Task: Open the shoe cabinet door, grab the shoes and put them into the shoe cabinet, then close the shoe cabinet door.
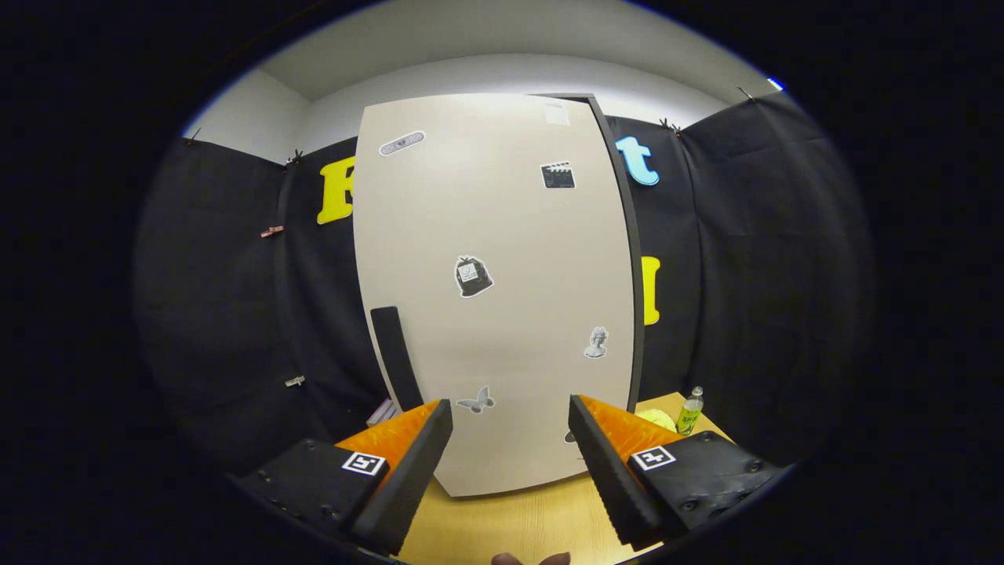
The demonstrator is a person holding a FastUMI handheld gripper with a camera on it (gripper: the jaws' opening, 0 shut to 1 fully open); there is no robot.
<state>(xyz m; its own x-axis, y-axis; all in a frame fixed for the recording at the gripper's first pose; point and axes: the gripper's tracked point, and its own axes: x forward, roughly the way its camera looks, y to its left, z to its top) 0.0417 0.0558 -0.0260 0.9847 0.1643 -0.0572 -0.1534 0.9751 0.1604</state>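
While its door (494,290) seemingly shut, shoe cabinet (627,259) beyond wide-open, empty gripper (510,451)

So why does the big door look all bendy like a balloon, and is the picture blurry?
In the gripper view the fisheye lens bows the cabinet door, so its straight edges bulge outward; the door itself is sharp and evenly lit, with no strong glare, and its stickers read clearly; the booth around it falls dark; the gripper has its fingers open, nothing between them, close to the lens yet still fairly crisp.
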